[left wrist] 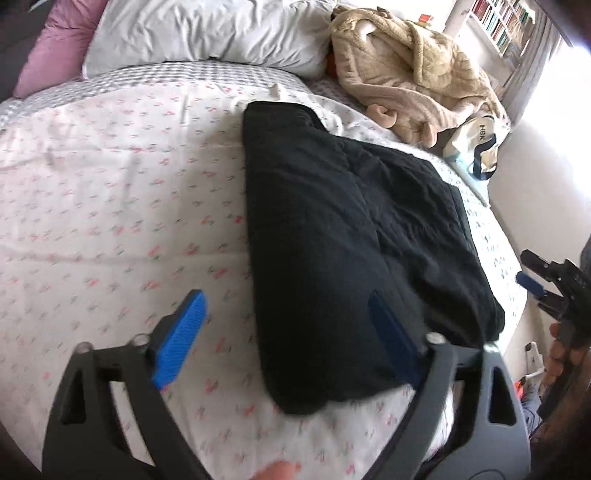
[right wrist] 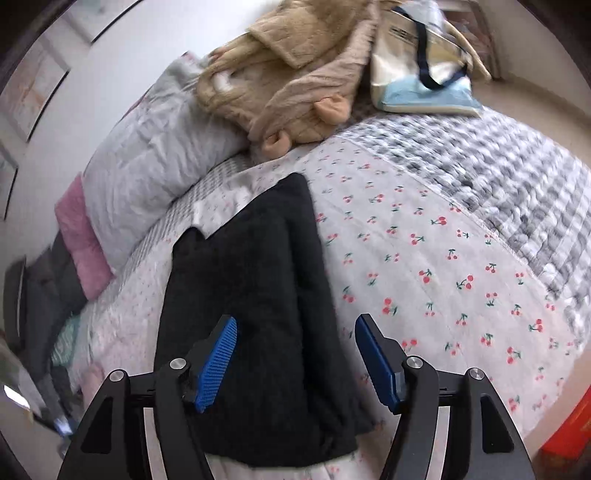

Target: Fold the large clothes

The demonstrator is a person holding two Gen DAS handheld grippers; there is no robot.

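A black garment [left wrist: 354, 236] lies folded into a long flat shape on the cherry-print bedspread [left wrist: 110, 206]. It also shows in the right wrist view [right wrist: 255, 295]. My left gripper [left wrist: 284, 306] is open and empty, above the garment's near left edge. My right gripper [right wrist: 295, 328] is open and empty, above the garment's near end. The right gripper also shows at the far right of the left wrist view [left wrist: 532, 273], beside the bed.
A beige fleece robe [left wrist: 402, 70] and a white tote bag [left wrist: 476, 144] lie at the far side of the bed. A white pillow [left wrist: 207, 29] and a pink pillow [left wrist: 55, 48] sit at the head. A bookshelf [left wrist: 498, 22] stands beyond.
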